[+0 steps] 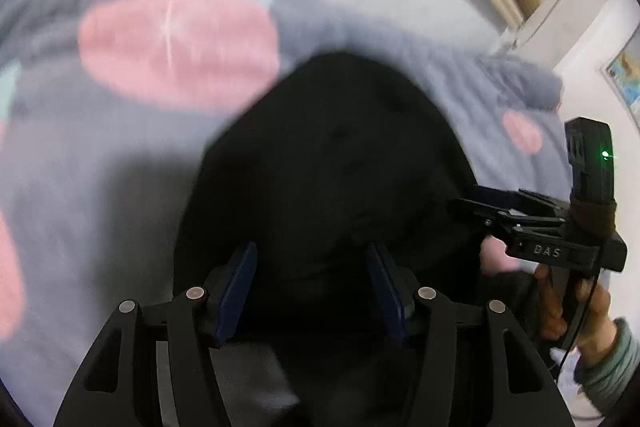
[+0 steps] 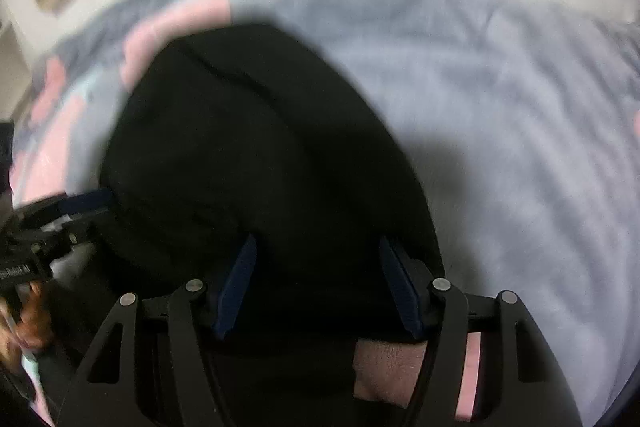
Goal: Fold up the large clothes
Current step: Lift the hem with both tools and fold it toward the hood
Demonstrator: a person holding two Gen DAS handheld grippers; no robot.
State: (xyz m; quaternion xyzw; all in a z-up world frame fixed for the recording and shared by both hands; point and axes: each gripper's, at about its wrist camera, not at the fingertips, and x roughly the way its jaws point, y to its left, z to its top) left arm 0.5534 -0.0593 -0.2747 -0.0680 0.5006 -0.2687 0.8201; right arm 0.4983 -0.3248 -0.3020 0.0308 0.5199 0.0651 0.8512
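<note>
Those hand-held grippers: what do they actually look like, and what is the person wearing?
Each is black, with flat dark-blue pads and silver rivets. The right gripper has white lettering, a green light and a thin black cable. A grey-green ribbed sleeve shows at the wrist.

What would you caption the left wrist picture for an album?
Open left gripper above a black garment on a grey, pink-spotted bedspread, right gripper alongside.
</note>
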